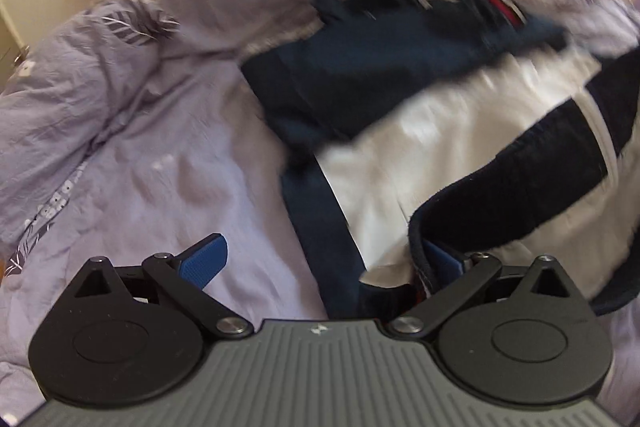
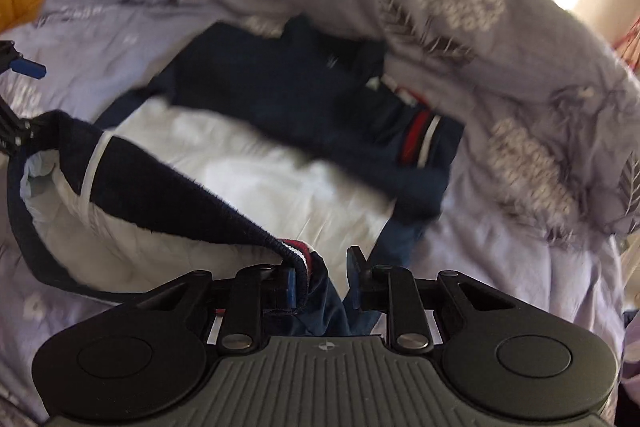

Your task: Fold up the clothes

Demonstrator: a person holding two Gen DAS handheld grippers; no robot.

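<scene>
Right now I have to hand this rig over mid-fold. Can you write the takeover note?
Left gripper: jaws wide open, gripping nothing; the ribbed hem only rests against one finger.
Right gripper: appears closed on the hem's striped end, with navy fabric bunched between the fingers.
Jacket: lies on the lilac bedding, white lining facing up, its hem raised and stretched between the two grippers.
Done: one end of the hem is picked up.
Left: probably secure the left grasp, then carry the hem over and smooth it. No finished fold shows yet.
</scene>
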